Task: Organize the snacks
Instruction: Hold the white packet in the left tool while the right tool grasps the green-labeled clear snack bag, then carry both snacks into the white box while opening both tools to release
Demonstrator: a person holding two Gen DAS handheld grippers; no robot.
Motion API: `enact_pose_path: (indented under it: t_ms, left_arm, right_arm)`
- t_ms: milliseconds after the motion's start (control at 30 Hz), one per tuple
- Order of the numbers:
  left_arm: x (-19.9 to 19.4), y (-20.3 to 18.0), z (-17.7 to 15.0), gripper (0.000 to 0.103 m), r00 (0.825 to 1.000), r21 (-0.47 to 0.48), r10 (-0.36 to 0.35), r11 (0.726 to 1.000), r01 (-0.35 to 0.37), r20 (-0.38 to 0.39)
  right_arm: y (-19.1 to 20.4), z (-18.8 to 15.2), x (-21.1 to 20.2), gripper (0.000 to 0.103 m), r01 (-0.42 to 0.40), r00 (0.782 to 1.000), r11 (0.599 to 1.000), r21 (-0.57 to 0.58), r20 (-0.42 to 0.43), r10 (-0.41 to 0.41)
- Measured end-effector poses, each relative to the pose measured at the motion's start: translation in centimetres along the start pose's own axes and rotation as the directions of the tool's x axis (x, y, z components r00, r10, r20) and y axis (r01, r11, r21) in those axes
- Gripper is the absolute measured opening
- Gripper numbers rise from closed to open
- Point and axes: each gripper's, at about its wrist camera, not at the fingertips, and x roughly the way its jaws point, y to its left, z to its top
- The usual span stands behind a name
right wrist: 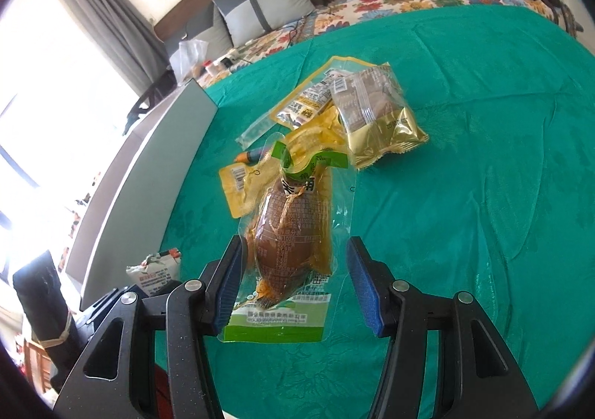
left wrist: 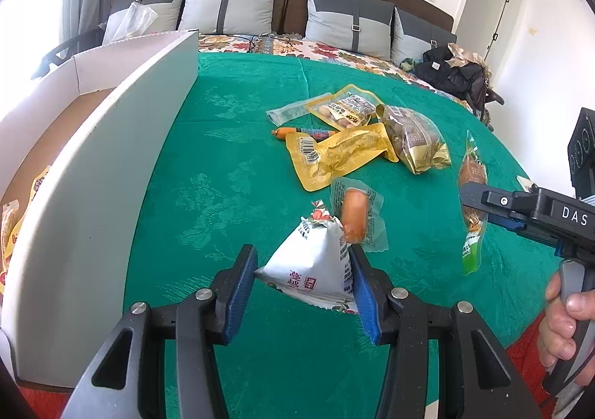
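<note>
My left gripper [left wrist: 301,281] is shut on a white triangular snack packet [left wrist: 312,270], its blue pads pressing both sides just above the green bedspread [left wrist: 230,166]. That packet also shows at the lower left of the right wrist view [right wrist: 154,272]. My right gripper [right wrist: 295,285] is shut on a clear packet with a brown snack and green label [right wrist: 286,233], held up off the bed. In the left wrist view that packet [left wrist: 470,173] hangs upright from the right gripper [left wrist: 472,203]. A small sausage in clear wrap [left wrist: 355,218] lies just beyond the white packet.
A white open box [left wrist: 93,158] with several snacks inside stands at the left; its wall [right wrist: 141,166] runs along the bed. A pile of yellow and gold packets [left wrist: 357,136] and an orange sausage stick [left wrist: 288,132] lies mid-bed. Pillows [left wrist: 230,6] and a black bag [left wrist: 453,73] sit beyond.
</note>
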Motion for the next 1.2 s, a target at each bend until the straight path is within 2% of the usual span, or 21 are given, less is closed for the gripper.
enact_pose_path:
  t_ms: [100, 200, 267, 367, 467, 600, 767, 800, 833, 900, 933, 1000, 1067, 1133, 1200]
  left_arm:
    - [-2.1, 0.6, 1.0, 0.049, 0.999, -0.06, -0.044, 0.997, 0.046, 0.032]
    - [-5.7, 2.0, 2.9, 0.049, 0.989, -0.129, -0.098, 0.985, 0.112, 0.111]
    - [-8.2, 3.6, 4.2, 0.049, 0.983, -0.161, -0.091, 0.98, 0.117, 0.161]
    - [-11.8, 7.4, 6.1, 0.049, 0.976, -0.203, -0.004, 0.978, 0.049, 0.216]
    - [-14.1, 12.3, 7.3, 0.049, 0.964, -0.253, 0.129, 0.965, -0.069, 0.231]
    - [-14.7, 18.6, 7.2, 0.049, 0.951, -0.322, 0.259, 0.926, -0.195, 0.168]
    - [-12.7, 22.0, 5.8, 0.049, 0.93, -0.321, 0.363, 0.888, -0.328, 0.055]
    - [-12.2, 22.6, 5.5, 0.053, 0.927, -0.335, 0.375, 0.877, -0.344, 0.029]
    - [-11.7, 23.2, 5.0, 0.062, 0.927, -0.351, 0.375, 0.869, -0.348, 0.009]
    - [-11.2, 23.9, 4.2, 0.077, 0.923, -0.375, 0.383, 0.853, -0.362, -0.021]
    - [-11.5, 23.9, 3.6, 0.08, 0.918, -0.383, 0.396, 0.844, -0.376, -0.027]
    - [-11.8, 23.5, 2.9, 0.08, 0.915, -0.386, 0.404, 0.84, -0.381, -0.023]
    - [-12.1, 22.4, 2.6, 0.08, 0.918, -0.374, 0.396, 0.85, -0.372, -0.012]
    - [-12.2, 20.3, 2.7, 0.081, 0.925, -0.342, 0.38, 0.87, -0.355, 0.007]
    - [-12.0, 17.5, 3.1, 0.083, 0.938, -0.295, 0.346, 0.899, -0.323, 0.029]
  right_arm:
    - [0.4, 0.1, -0.5, 0.058, 0.002, 1.0, 1.0, -0.004, 0.012, -0.002]
    - [1.8, 1.0, -1.0, 0.058, -0.015, 0.999, 1.0, -0.022, 0.033, 0.016]
    - [3.3, 1.7, -1.4, 0.058, -0.04, 0.998, 0.998, -0.039, 0.039, 0.042]
    - [7.0, 3.3, -2.2, 0.058, -0.101, 0.993, 0.991, -0.086, 0.049, 0.105]
    - [12.4, 5.0, -3.0, 0.058, -0.175, 0.98, 0.967, -0.186, 0.063, 0.189]
    - [20.4, 6.1, -2.6, 0.058, -0.291, 0.951, 0.909, -0.3, 0.008, 0.308]
    - [28.0, 4.9, 0.5, 0.06, -0.376, 0.925, 0.845, -0.381, -0.103, 0.365]
    - [29.0, 4.4, 1.6, 0.06, -0.386, 0.922, 0.841, -0.379, -0.127, 0.366]
    - [29.7, 4.0, 2.8, 0.064, -0.402, 0.916, 0.838, -0.369, -0.156, 0.371]
    - [30.3, 3.1, 5.5, 0.068, -0.423, 0.903, 0.845, -0.326, -0.229, 0.364]
    - [30.2, 2.7, 6.5, 0.069, -0.428, 0.897, 0.852, -0.302, -0.262, 0.357]
    - [29.2, 2.1, 6.9, 0.069, -0.413, 0.899, 0.868, -0.276, -0.276, 0.34]
    - [27.4, 2.0, 6.1, 0.07, -0.406, 0.906, 0.87, -0.281, -0.252, 0.342]
    - [24.8, 1.7, 4.9, 0.073, -0.349, 0.933, 0.877, -0.33, -0.209, 0.293]
    - [21.0, 1.6, 3.9, 0.075, -0.245, 0.968, 0.888, -0.39, -0.144, 0.204]
